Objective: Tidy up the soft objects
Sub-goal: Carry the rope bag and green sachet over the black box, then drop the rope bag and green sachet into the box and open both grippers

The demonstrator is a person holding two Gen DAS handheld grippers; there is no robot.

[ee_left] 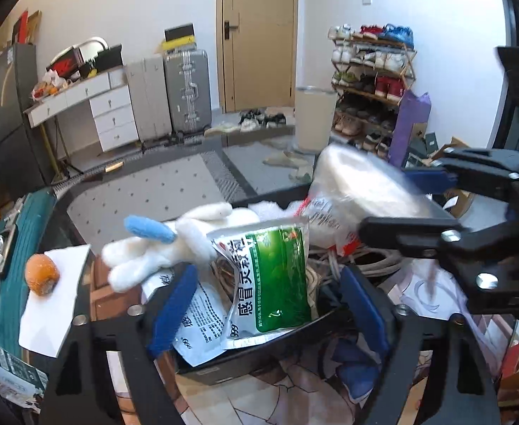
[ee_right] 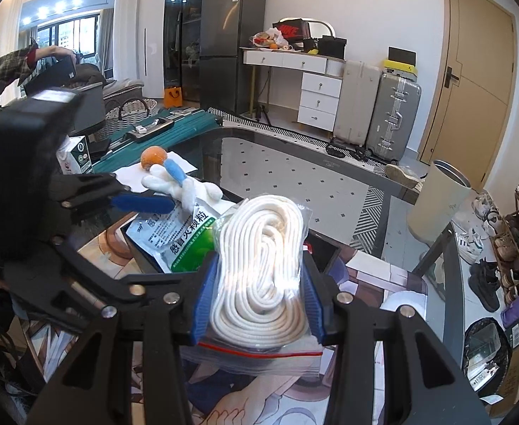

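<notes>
Where the right gripper point(ee_right: 257, 290) clamps it, the bagged rope coil point(ee_right: 259, 265) is cream-white.

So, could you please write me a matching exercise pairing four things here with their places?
Things:
1. rope bag
2. plush toy
3. orange
4. green sachet

Places:
A. on the white paper
B. leaning in the black box
C. between the right gripper's fingers
D. on the box's far left edge

Pairs: 1-C, 2-D, 3-A, 4-B
</notes>
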